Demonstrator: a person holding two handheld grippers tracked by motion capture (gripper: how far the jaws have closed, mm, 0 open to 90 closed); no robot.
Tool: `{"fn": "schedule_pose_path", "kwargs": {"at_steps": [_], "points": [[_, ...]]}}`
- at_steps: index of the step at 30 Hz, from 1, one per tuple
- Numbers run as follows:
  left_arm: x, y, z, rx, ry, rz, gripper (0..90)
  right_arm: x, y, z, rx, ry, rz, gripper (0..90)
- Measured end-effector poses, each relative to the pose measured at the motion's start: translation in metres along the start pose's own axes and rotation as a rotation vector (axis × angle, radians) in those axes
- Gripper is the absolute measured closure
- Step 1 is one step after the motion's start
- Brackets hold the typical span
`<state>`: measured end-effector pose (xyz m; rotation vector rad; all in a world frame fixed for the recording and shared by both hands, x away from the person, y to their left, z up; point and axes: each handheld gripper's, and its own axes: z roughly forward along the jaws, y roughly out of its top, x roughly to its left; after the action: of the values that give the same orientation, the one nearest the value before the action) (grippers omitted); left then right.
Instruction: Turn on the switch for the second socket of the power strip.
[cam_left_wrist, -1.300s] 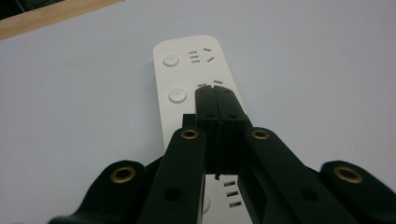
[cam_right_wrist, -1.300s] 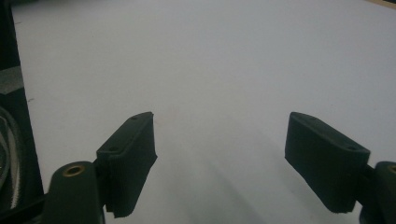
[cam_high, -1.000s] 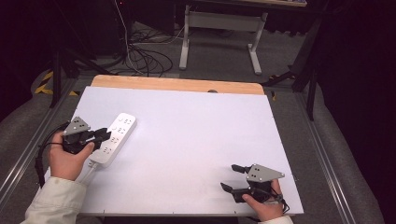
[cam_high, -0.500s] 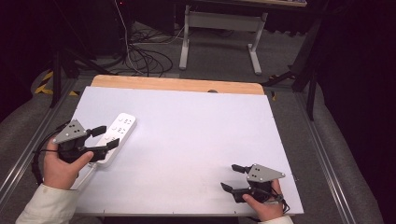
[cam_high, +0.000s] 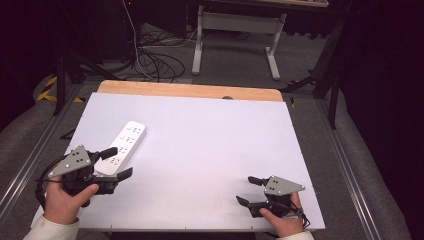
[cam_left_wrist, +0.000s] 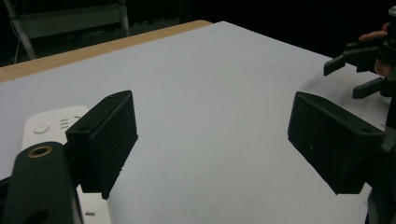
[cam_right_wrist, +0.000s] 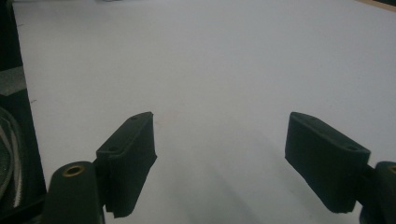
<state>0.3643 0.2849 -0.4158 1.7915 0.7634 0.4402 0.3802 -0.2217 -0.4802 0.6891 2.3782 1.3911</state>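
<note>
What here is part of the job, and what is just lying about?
In the job:
power strip
left gripper, jaws just opened, nothing between them
right gripper, open on the table

Lying about:
floor cables
desk frame

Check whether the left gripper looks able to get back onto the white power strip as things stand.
Probably yes: the left gripper sits open right at the near end of the power strip, with nothing between them on the table.
</note>
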Motion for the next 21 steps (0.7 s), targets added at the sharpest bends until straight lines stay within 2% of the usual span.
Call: {"fn": "schedule_pose_path", "kwargs": {"at_steps": [6,8,9,10,13,14,17,21], "points": [[-0.008,-0.012,0.002,-0.015,-0.023,0.059,15.8,0.000,0.000,0.000,0.000,0.001,-0.001,24.8],[-0.010,-0.016,0.004,-0.016,-0.030,0.049,15.8,0.000,0.000,0.000,0.000,0.001,-0.002,24.7],[-0.010,-0.018,0.005,-0.007,-0.029,0.059,15.8,0.000,0.000,0.000,0.000,0.001,-0.002,24.6],[-0.010,-0.021,0.007,0.002,-0.034,0.050,15.9,0.000,0.000,0.000,0.000,0.002,-0.003,24.6],[-0.011,-0.027,0.011,0.030,-0.019,0.045,16.1,0.000,0.000,0.000,0.000,0.003,-0.004,24.6],[-0.012,-0.029,0.012,0.030,-0.026,0.026,15.4,0.000,0.000,0.000,0.000,0.003,-0.004,24.7],[-0.011,-0.036,0.015,0.028,-0.043,0.020,13.5,0.000,0.000,-0.001,-0.001,0.005,-0.005,24.6],[-0.012,-0.043,0.018,0.030,-0.037,0.044,11.7,0.000,0.000,-0.001,0.000,0.006,-0.009,24.6]]}}
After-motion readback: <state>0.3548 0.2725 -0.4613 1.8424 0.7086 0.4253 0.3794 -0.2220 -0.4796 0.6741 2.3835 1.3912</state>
